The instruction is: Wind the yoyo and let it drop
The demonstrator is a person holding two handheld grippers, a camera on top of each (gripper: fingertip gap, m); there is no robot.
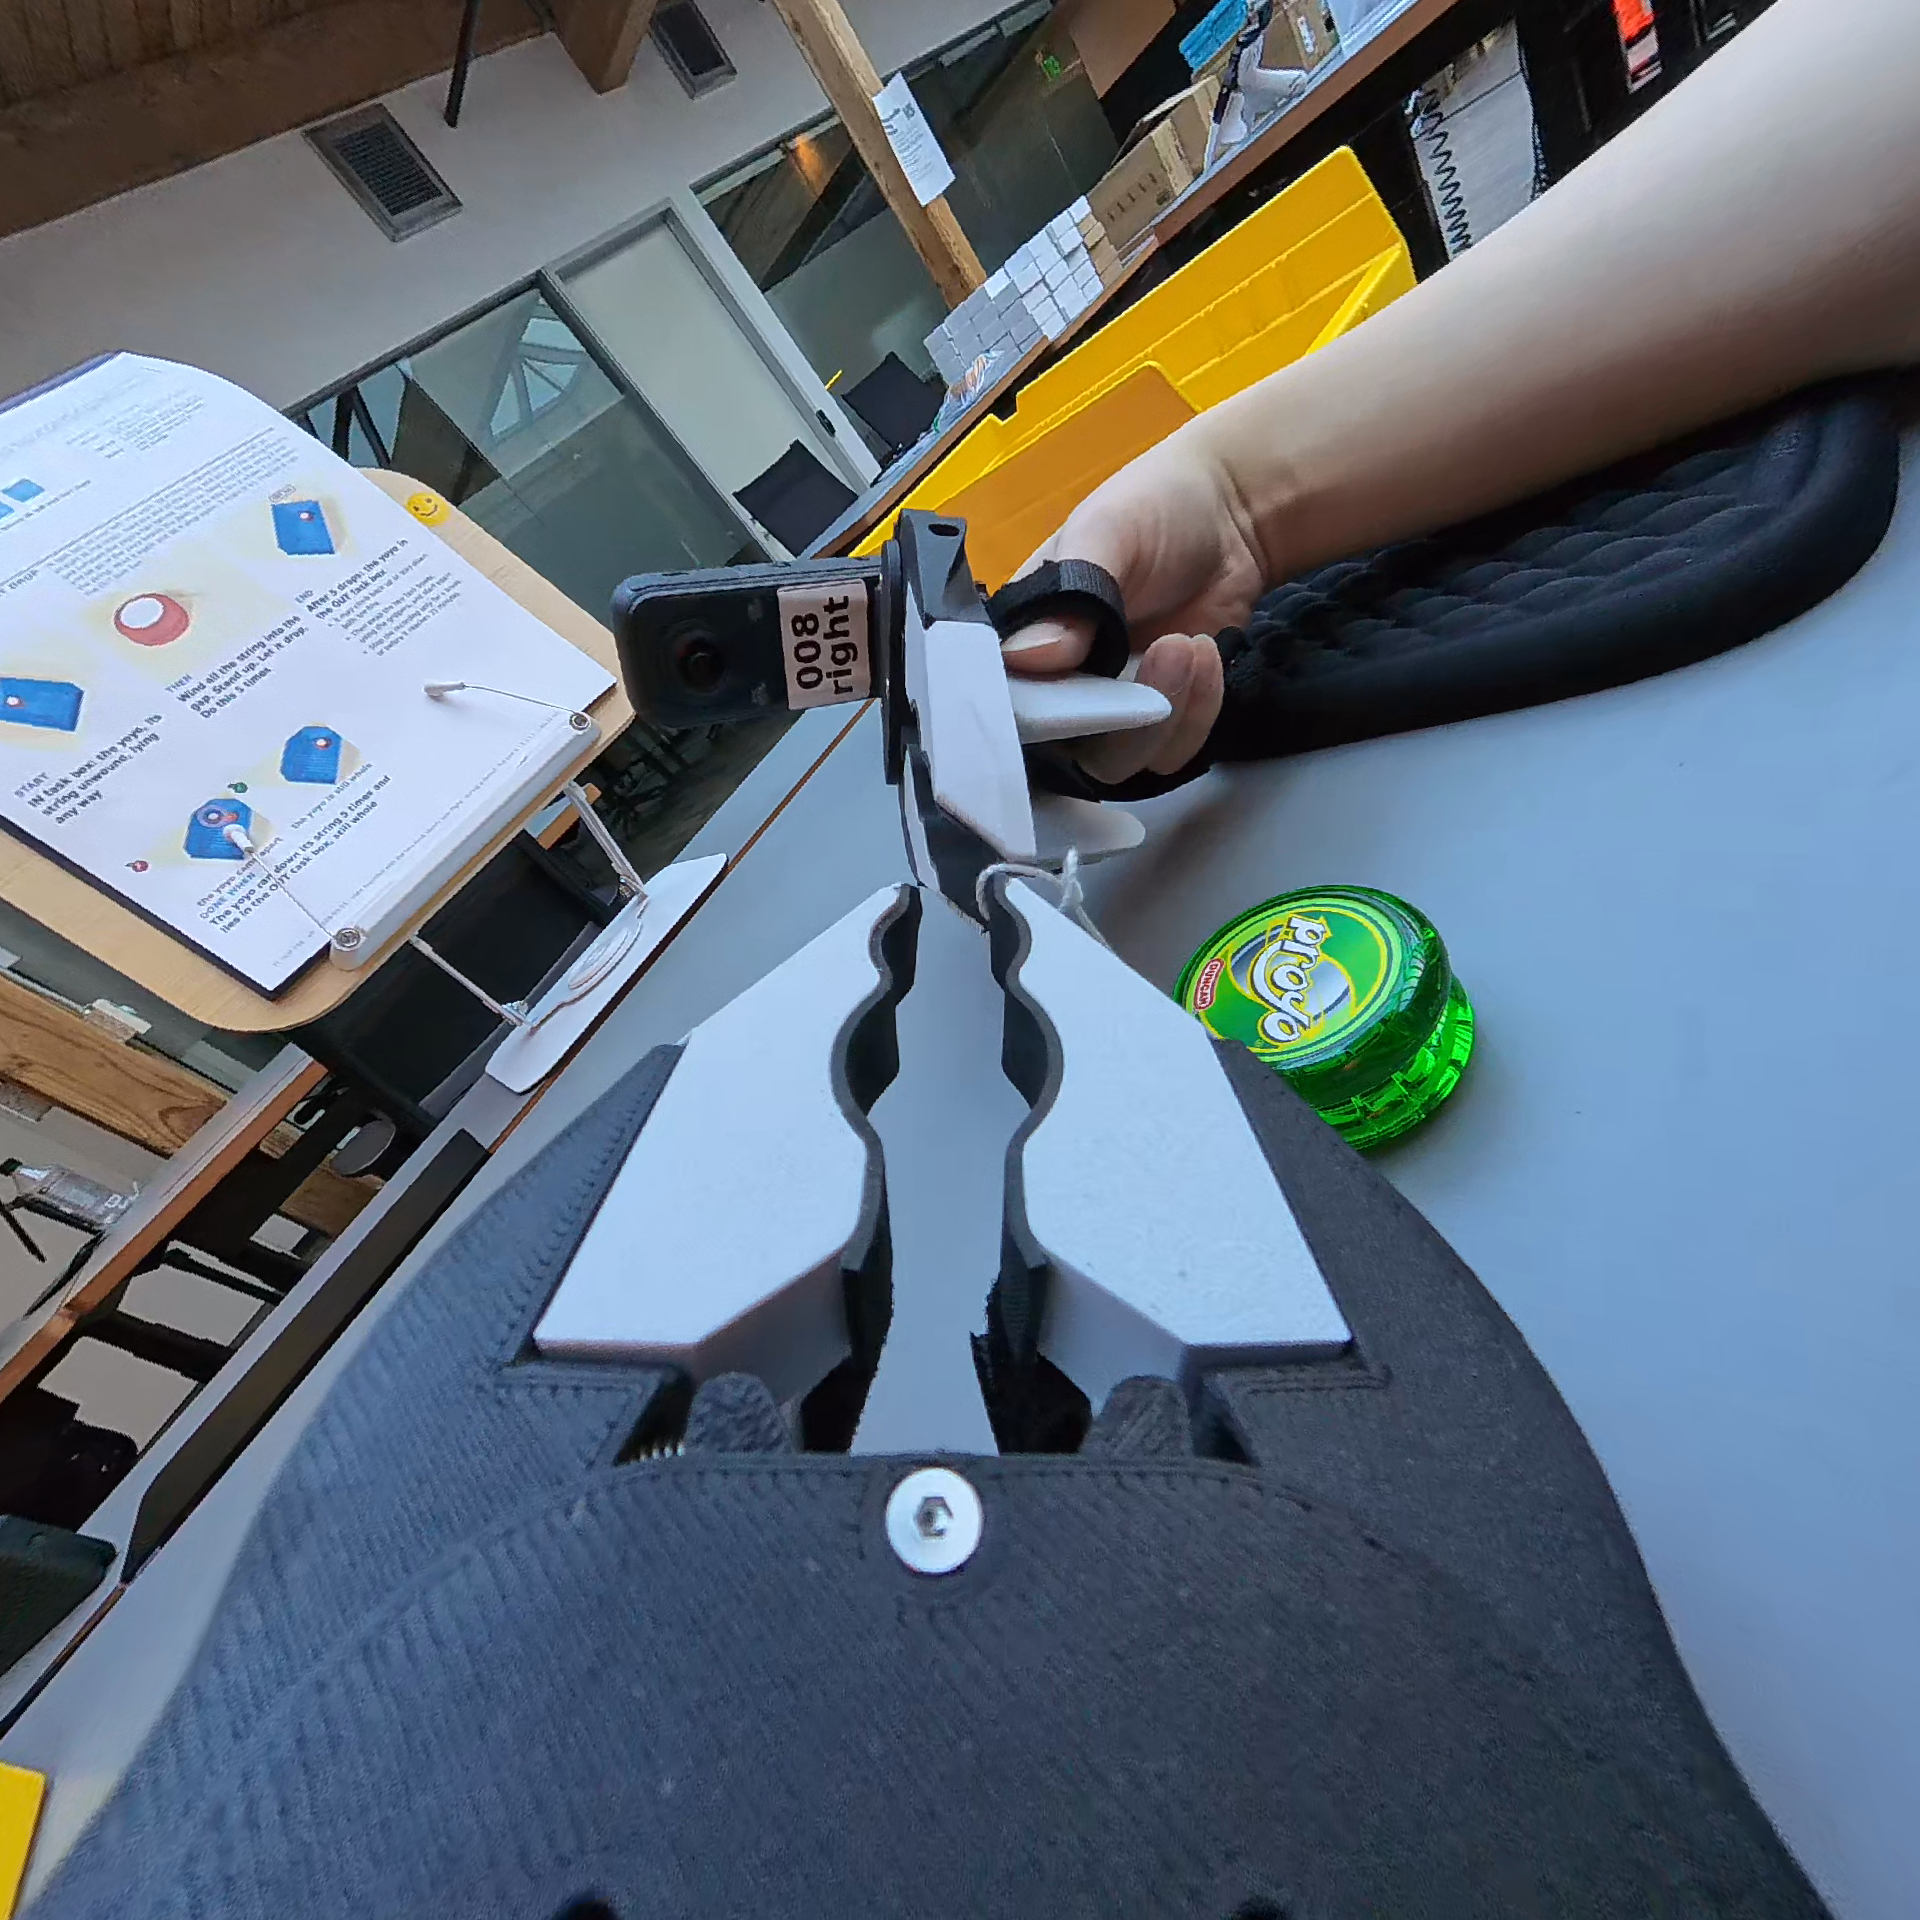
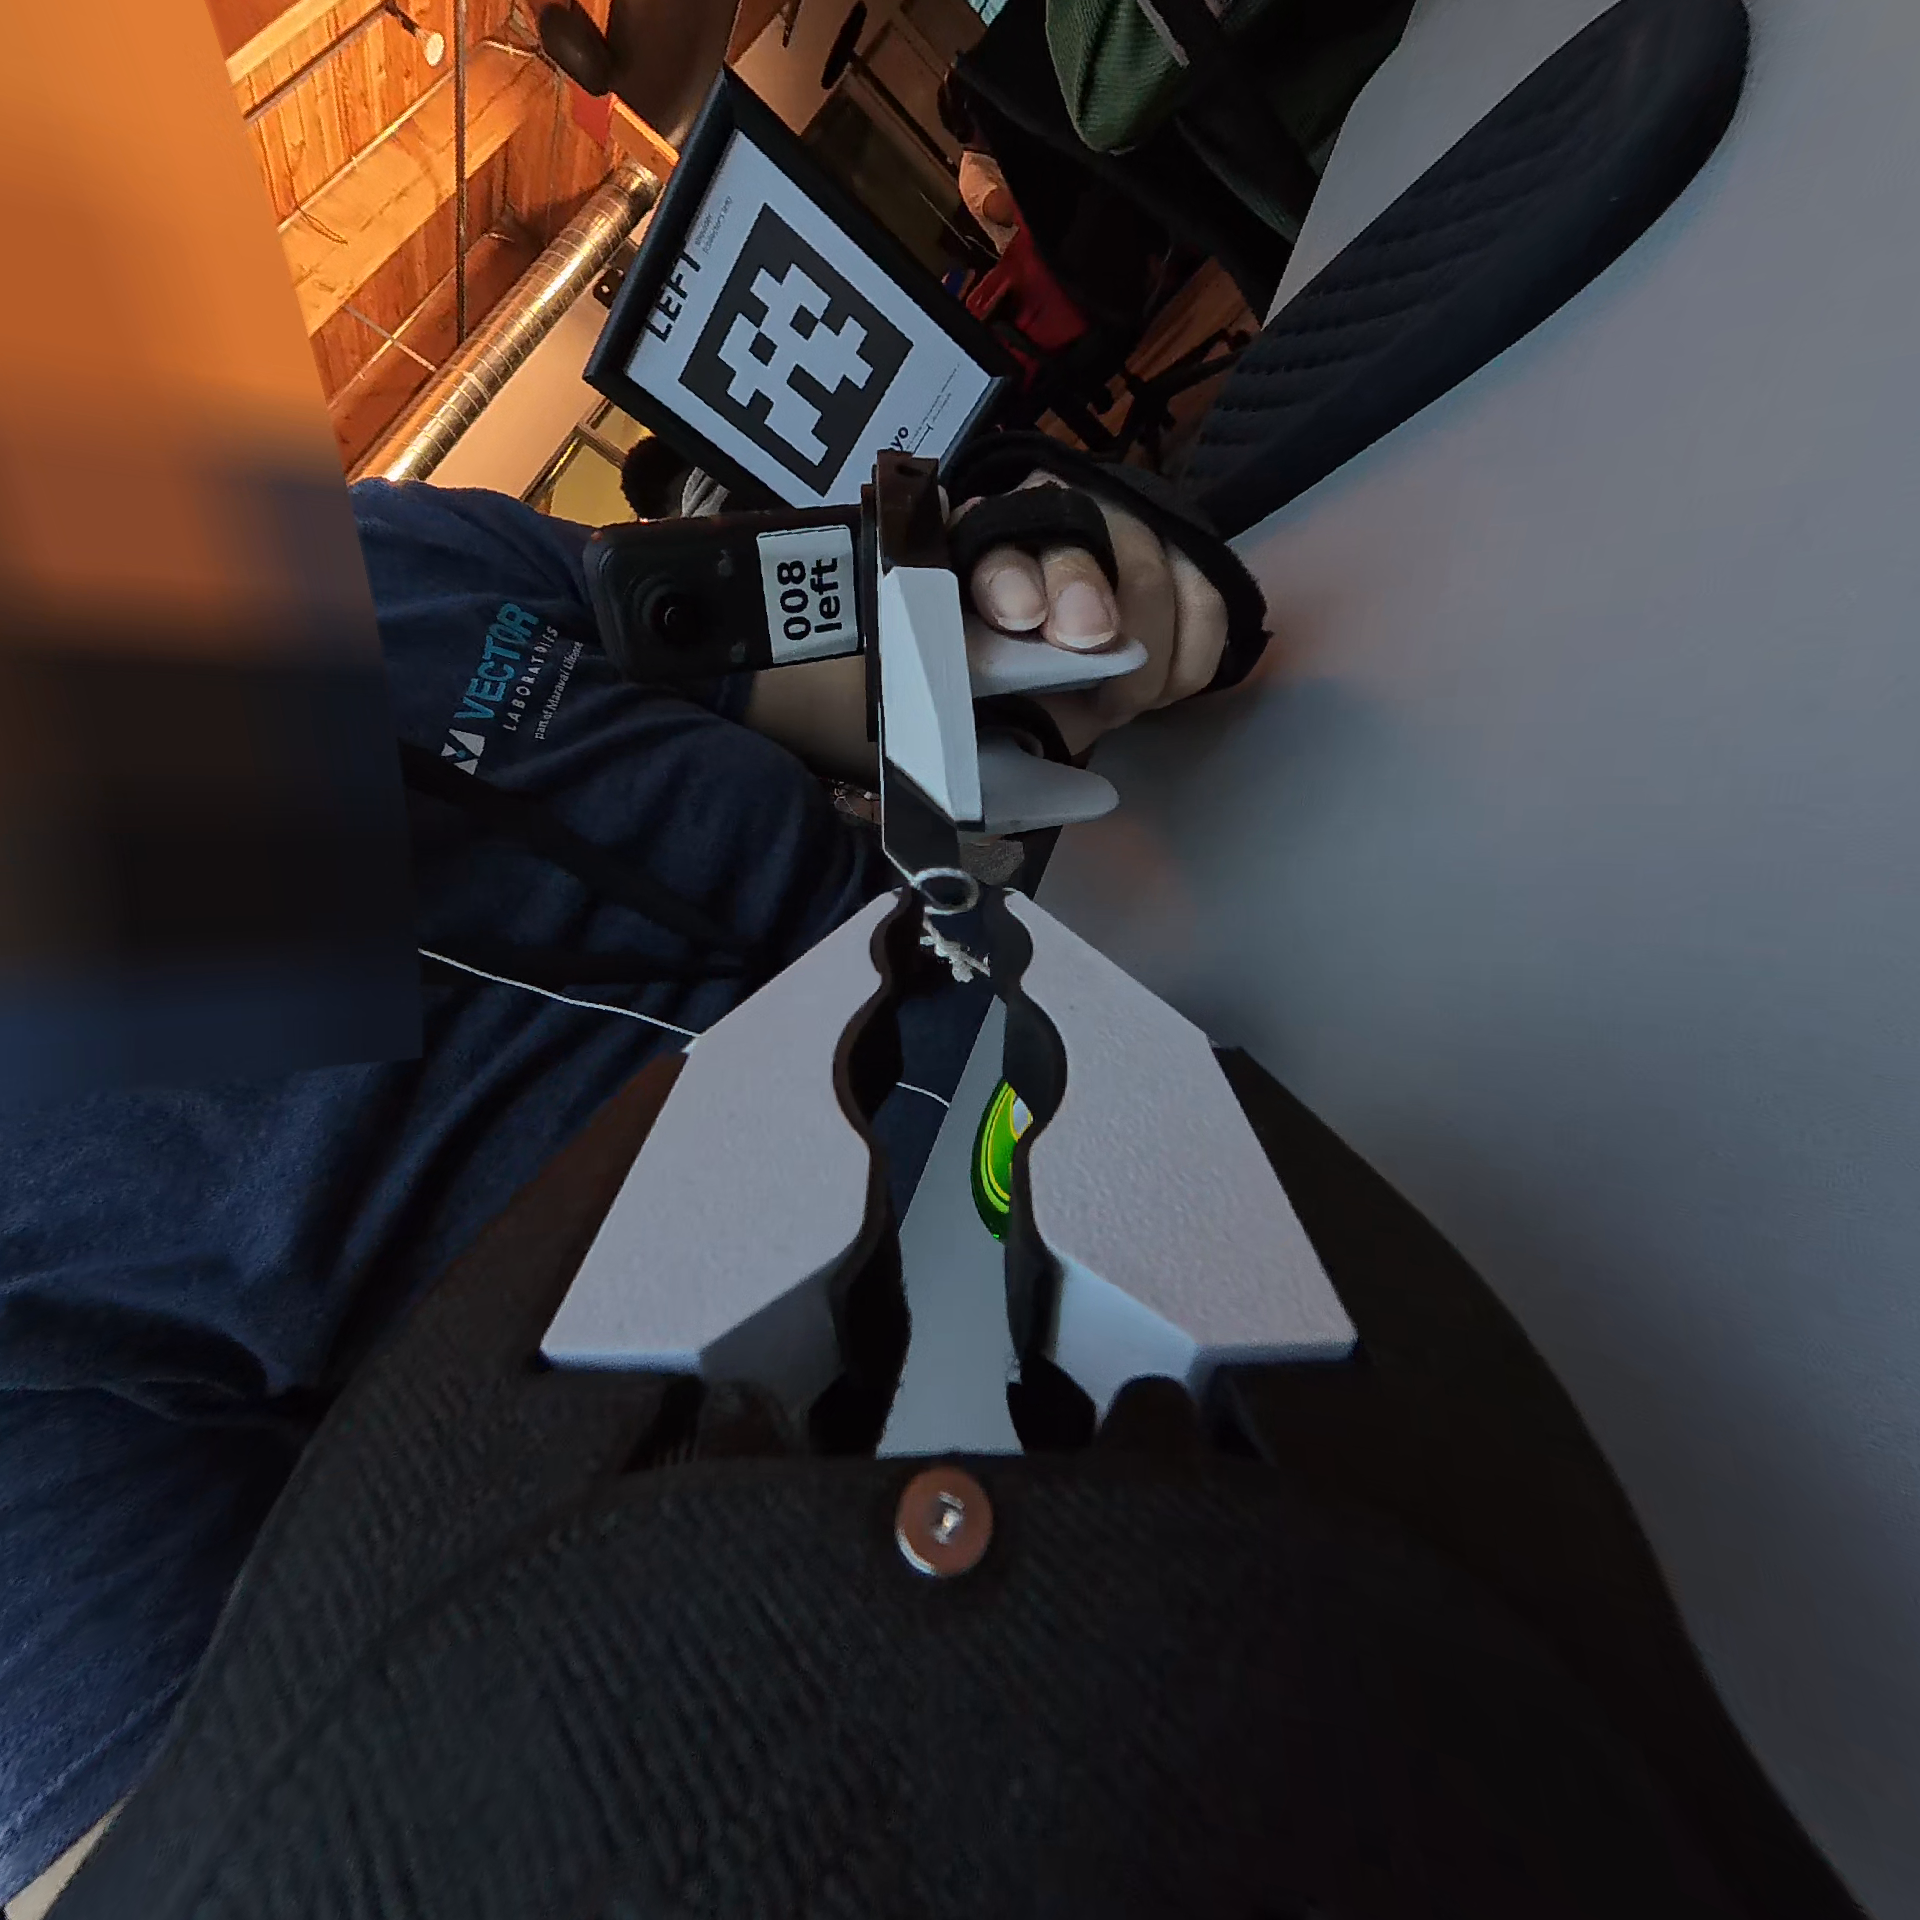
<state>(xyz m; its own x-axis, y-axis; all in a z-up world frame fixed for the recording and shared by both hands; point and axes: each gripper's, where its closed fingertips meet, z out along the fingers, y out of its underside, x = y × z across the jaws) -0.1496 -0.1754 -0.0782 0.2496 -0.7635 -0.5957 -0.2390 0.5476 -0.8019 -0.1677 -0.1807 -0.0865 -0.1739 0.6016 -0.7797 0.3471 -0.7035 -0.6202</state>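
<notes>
A green translucent yoyo (image 1: 1340, 1013) lies on its side on the grey table (image 1: 1610, 1299), right of my left gripper (image 1: 954, 899). Through the right gripper's fingers only a sliver of the yoyo (image 2: 997, 1158) shows. The two grippers meet tip to tip above the table. Both stand narrowly open, with a gap showing between the pads. The white string's end loop (image 2: 948, 890) hangs over the tip of the left gripper (image 2: 930, 868), between the tips of my right gripper (image 2: 954, 920). A knot sits just below the loop. The string (image 1: 1075, 909) trails off towards the yoyo.
A sheet of instructions on a wooden stand (image 1: 260, 644) is at the left table edge. A black padded mat (image 1: 1558, 603) lies under the person's forearm (image 1: 1507, 343). Yellow bins (image 1: 1226, 343) stand behind. A framed marker sign (image 2: 790, 343) and the person's dark blue shirt (image 2: 571, 831) are close behind the left gripper. Only a small space, under 4 cm, lies between the two pairs of fingers.
</notes>
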